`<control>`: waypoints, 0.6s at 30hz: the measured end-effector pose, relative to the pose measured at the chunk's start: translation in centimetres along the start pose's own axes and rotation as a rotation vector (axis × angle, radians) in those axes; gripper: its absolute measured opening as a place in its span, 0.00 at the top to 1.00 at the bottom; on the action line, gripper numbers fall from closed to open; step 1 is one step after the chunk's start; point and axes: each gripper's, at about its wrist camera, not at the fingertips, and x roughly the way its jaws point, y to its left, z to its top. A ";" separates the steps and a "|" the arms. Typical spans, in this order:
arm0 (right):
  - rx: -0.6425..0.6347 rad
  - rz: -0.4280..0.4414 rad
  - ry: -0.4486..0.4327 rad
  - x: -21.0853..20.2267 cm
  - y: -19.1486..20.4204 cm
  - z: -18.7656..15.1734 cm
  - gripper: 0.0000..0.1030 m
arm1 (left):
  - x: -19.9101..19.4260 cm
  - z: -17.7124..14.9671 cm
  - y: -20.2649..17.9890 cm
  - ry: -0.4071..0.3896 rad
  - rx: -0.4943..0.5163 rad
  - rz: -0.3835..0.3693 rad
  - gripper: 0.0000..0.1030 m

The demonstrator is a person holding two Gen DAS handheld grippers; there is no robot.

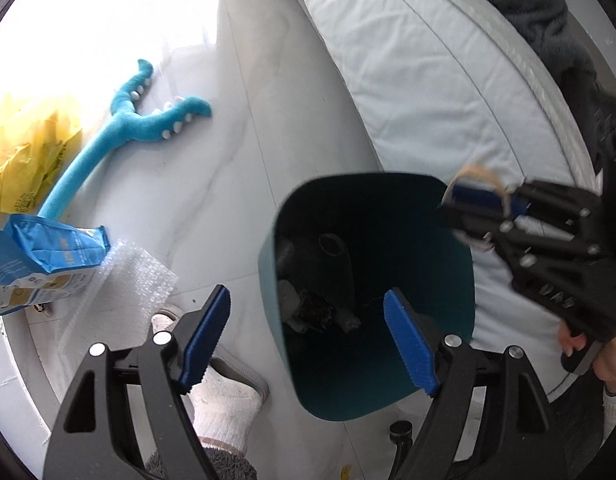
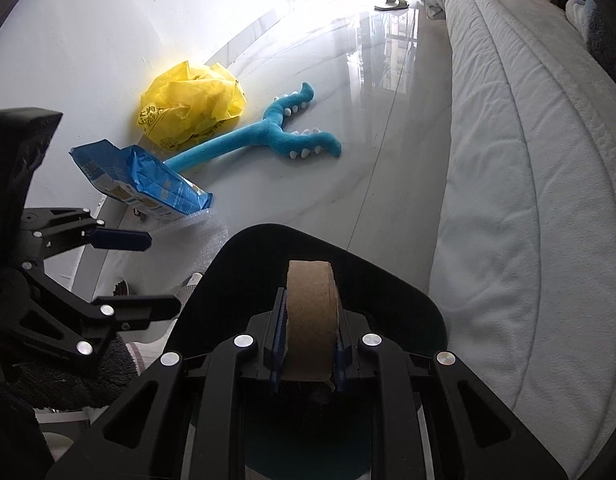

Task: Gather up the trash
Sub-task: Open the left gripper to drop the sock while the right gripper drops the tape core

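Jaws: right gripper clamped on a cardboard tape core, held over the mouth of the teal bin; left gripper spread wide, empty, beside the bin's rim. Bin holds some crumpled scraps at bottom. Left on floor, judged trash: yellow plastic bag, blue packet, bubble wrap. Blue plush toy probably stays.
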 end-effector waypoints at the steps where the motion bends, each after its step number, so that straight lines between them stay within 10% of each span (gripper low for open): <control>1: -0.002 0.000 0.011 0.4 0.1 0.0 0.81 | -0.4 0.1 0.3 -0.015 -0.004 0.003 0.21; 18: -0.037 0.002 0.173 5.4 1.7 -1.0 0.81 | -6.9 1.0 1.0 -0.316 0.007 -0.022 0.22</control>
